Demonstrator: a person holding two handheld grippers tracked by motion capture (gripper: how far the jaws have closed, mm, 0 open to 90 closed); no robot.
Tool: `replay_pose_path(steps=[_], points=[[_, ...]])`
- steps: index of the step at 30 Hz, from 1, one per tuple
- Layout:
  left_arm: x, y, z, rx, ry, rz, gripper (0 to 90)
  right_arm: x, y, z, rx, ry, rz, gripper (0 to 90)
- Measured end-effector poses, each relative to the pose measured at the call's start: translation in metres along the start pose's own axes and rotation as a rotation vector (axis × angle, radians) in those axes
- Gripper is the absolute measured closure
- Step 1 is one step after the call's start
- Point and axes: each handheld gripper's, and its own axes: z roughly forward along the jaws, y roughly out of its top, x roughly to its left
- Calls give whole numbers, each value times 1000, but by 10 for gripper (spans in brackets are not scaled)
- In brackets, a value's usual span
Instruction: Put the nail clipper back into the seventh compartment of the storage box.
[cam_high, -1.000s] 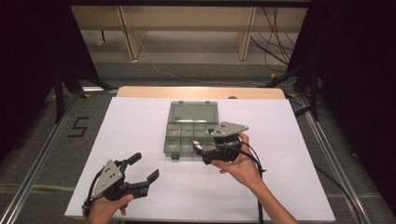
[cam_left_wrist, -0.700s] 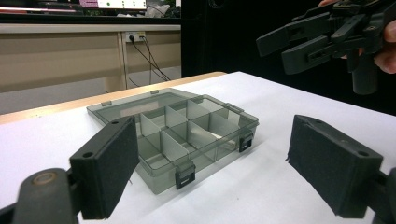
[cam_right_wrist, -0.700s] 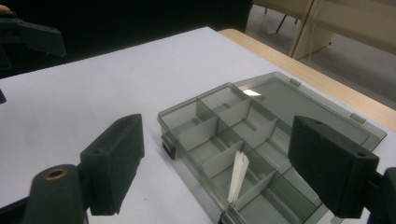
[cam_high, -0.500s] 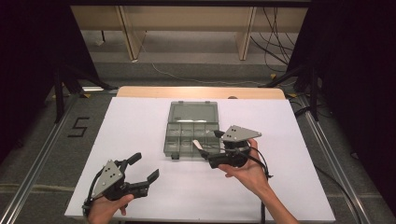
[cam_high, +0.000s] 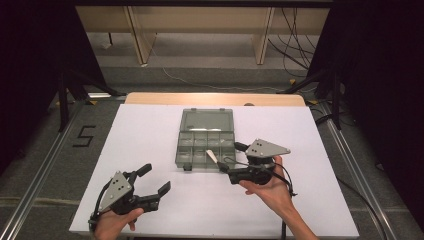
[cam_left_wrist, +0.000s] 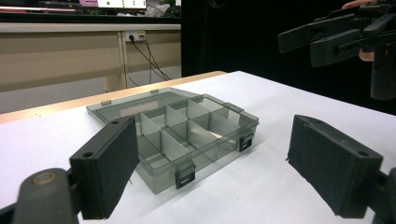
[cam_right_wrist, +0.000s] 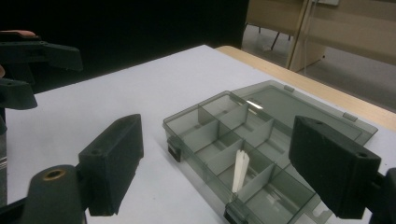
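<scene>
A: Start at the near edge. What is the left gripper doing?

B: It rests low at the near left of the table, jaws spread wide with nothing between them. In its own view the pads frame the box from a way off.

A: And the right gripper?

B: Farther in, just off the box's near right corner. Its jaws are released too; its own view shows a wide gap between the pads, and nothing is gripped.

A: Where is the white piece?

B: In the box, in the near row, second cell from the right as the high view has it. It leans on a divider, tilted, one end poking above the cell wall. In the right gripper view the piece stands nearly upright against that divider.

A: So which step is this?

B: I judge it to be the drop into the box, just done: the piece sits inside and the jaws are clear of it. The lid lies flat open behind.

A: What next?

B: Probably closing the lid. That calls for reaching past the cells to the far edge and swinging it over without knocking the leaning piece, which may catch.
</scene>
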Motion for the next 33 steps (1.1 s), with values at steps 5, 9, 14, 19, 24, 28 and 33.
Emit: replay_pose_path(steps=[5, 9, 14, 19, 24, 28, 33], points=[[0, 0, 0, -1, 0, -1, 158, -1, -7, -6, -29, 10, 17, 190], [-1, 0, 0, 0, -1, 1, 158, 0, -10, -10, -40, 0, 11, 189], [0, 0, 0, -8, -3, 0, 158, 0, -15, -14, -50, -3, 10, 184], [0, 0, 0, -6, -5, 2, 158, 0, -20, -21, -56, -15, 19, 174], [-1, 1, -1, 1, -1, 4, 158, 0, -27, -30, -55, -20, 23, 173], [-1, 0, 0, 1, -1, 3, 158, -1, -33, -35, -72, -39, 31, 173], [-1, 0, -1, 2, -1, 3, 158, -1, -39, -39, -72, -49, 28, 174]])
